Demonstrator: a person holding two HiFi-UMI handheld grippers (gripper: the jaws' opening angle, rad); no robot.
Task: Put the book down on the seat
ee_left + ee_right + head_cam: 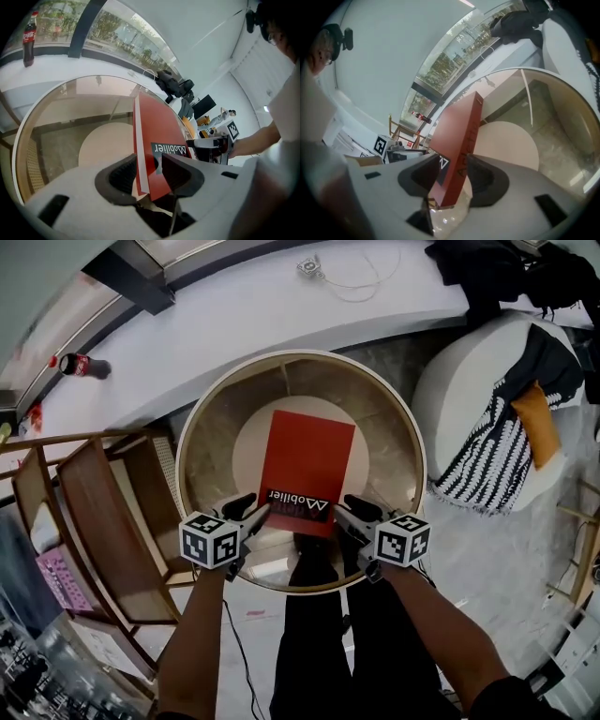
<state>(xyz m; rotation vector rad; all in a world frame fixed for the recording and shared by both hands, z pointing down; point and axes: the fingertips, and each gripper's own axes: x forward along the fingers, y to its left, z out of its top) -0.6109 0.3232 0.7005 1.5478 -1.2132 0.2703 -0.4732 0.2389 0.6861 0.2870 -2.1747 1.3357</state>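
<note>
The book [307,465] lay flat on the seat [246,448], its long axis running away from the person. The left gripper [251,512] and right gripper [352,514] straddled its near corners, fingers released, equally close.

The left gripper [248,514], a grey two-jaw tool with black pads and a cube of square black-and-white markers [209,540] on top, was held low at the person's left, its jaws pointing forward and inward. The right gripper [354,517], of the same build with its own marker cube [403,538], mirrored it from the other side. The bare left forearm [192,643] and bare right forearm [441,634] reached forward and down, wrists about level with each other. Each gripper's jaws stood wide apart with a near corner of a thin red book [307,460] between them, not clamped.
</note>
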